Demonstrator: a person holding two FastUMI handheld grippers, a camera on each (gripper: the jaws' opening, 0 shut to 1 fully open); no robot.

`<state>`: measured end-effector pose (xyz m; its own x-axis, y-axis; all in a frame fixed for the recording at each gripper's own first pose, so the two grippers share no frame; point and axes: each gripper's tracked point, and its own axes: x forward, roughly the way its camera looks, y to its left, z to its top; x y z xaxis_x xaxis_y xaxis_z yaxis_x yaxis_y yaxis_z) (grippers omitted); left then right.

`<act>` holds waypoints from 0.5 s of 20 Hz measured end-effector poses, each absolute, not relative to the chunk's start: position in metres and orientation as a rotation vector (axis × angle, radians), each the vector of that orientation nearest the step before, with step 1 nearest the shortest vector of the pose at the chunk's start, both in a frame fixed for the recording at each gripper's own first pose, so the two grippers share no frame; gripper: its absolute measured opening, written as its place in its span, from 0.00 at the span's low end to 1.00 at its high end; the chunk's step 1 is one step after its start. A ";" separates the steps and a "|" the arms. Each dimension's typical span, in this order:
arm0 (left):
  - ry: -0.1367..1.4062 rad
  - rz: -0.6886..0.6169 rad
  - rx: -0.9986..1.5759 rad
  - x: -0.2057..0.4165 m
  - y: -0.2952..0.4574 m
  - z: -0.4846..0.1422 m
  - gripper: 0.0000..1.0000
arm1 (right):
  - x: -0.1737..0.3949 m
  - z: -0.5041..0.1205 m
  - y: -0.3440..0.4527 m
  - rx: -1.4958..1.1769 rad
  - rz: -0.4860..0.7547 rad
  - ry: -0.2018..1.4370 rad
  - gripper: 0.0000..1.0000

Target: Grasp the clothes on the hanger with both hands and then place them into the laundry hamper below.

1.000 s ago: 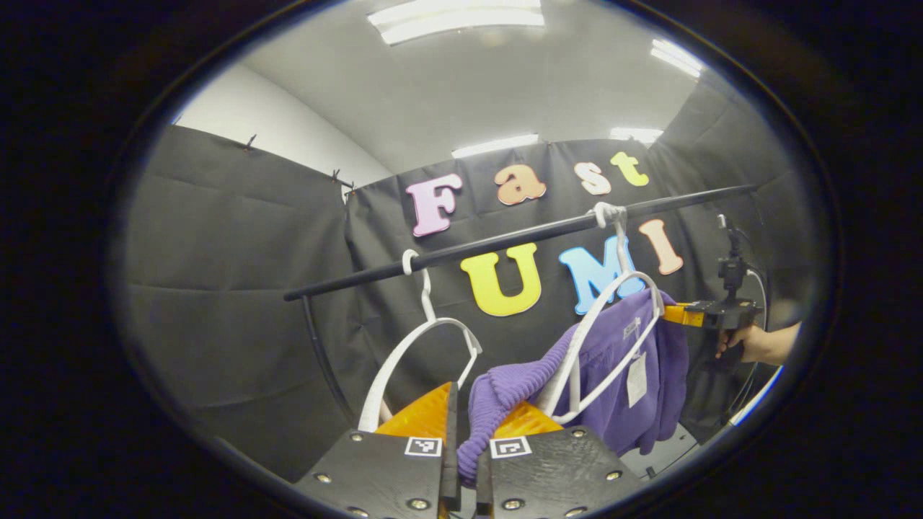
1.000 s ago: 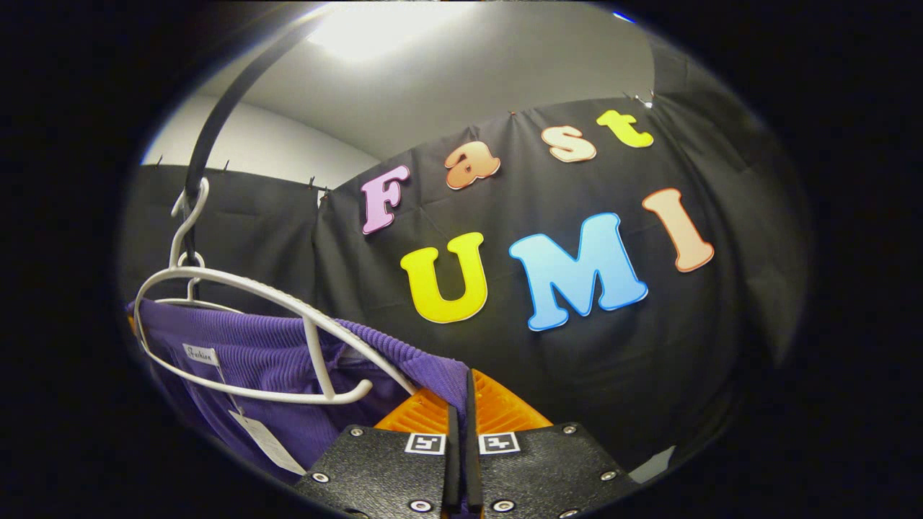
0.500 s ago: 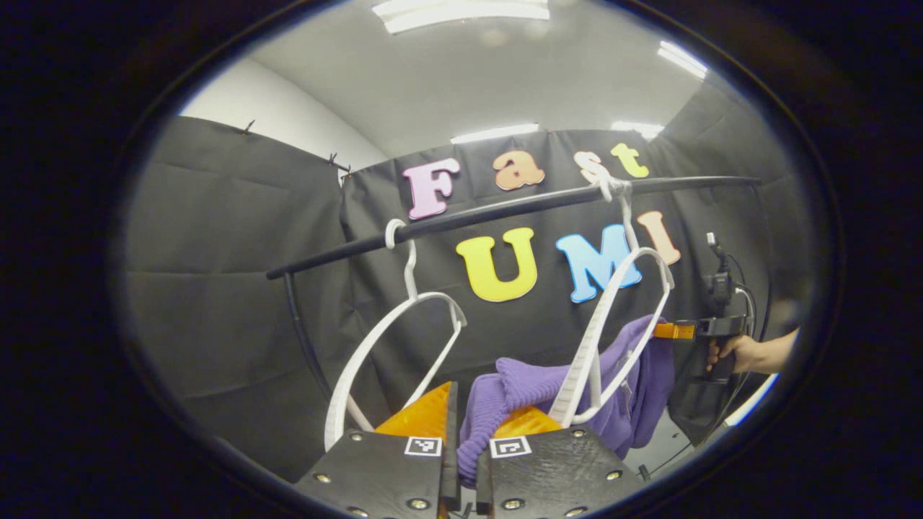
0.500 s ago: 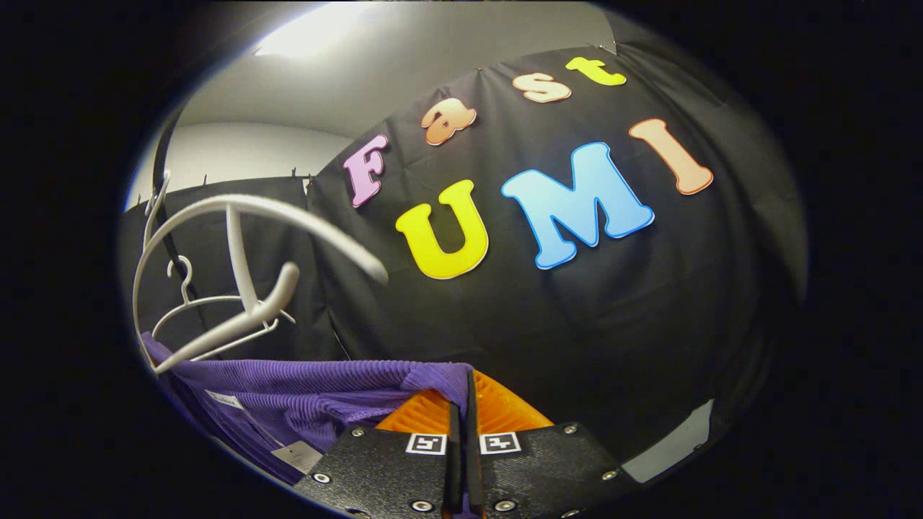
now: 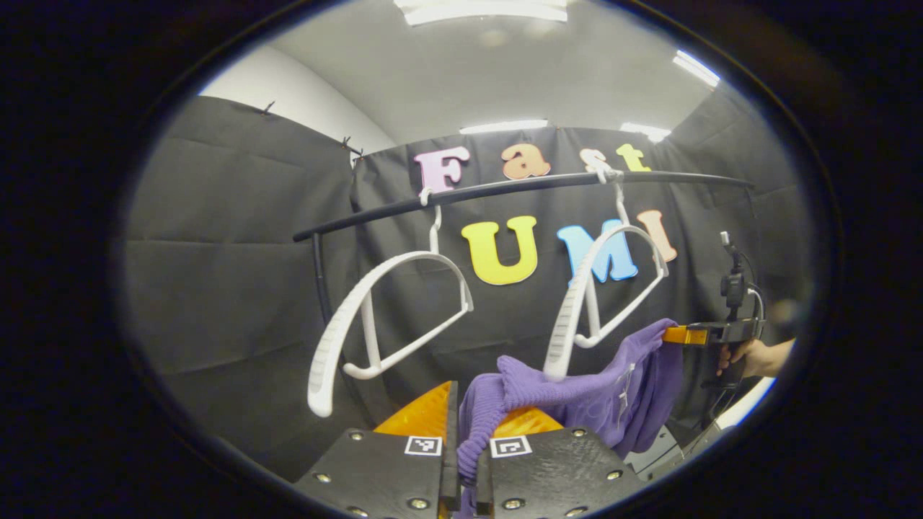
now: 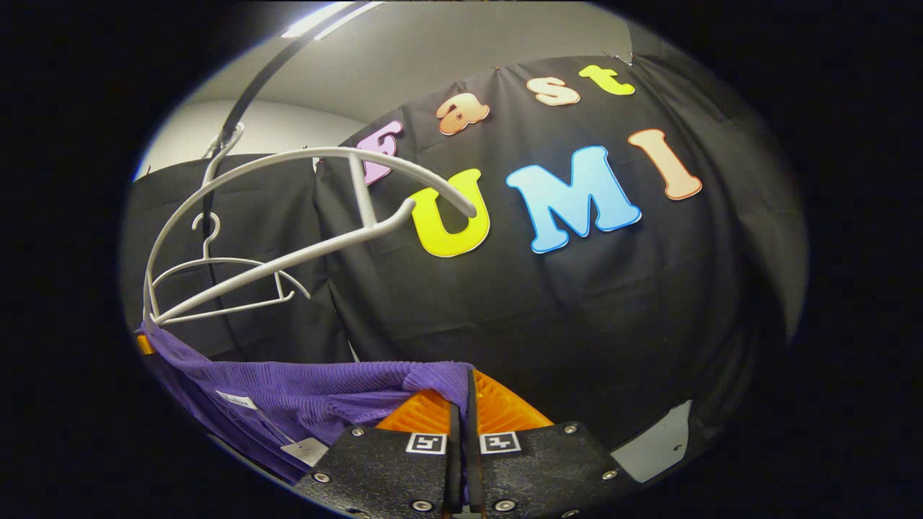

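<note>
Gripping one end each, the left tool (image 5: 467, 461) and right tool (image 6: 461, 432) hold the purple sweater (image 5: 577, 396) stretched at lower centre, just under the white hanger (image 5: 606, 288).

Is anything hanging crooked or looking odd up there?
Yes: the bare white hanger beside the purple garment hangs tilted on the black rail, its lower end touching the cloth. The other white hanger is also askew.
</note>
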<state>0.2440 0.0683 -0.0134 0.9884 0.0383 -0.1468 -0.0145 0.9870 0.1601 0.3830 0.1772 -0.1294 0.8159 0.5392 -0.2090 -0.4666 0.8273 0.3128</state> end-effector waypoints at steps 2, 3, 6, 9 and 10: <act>0.137 -0.006 0.141 0.228 0.063 -0.009 0.05 | 0.357 -0.120 0.171 0.249 0.530 0.286 0.02; 0.130 -0.020 0.134 0.221 0.066 -0.007 0.09 | 0.343 -0.112 0.168 0.250 0.524 0.277 0.02; 0.105 -0.053 0.098 0.193 0.069 0.003 0.14 | 0.300 -0.086 0.160 0.266 0.507 0.249 0.02; 0.064 -0.093 0.041 0.160 0.076 0.013 0.09 | 0.257 -0.058 0.152 0.289 0.483 0.203 0.02; 0.051 -0.112 0.020 0.150 0.077 0.016 0.09 | 0.245 -0.048 0.149 0.295 0.472 0.192 0.02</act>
<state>0.1503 0.0768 0.0163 0.9925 -0.1109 -0.0516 0.1119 0.9936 0.0172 0.2446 0.1488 -0.0485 0.8738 0.4730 -0.1131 -0.4180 0.8493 0.3225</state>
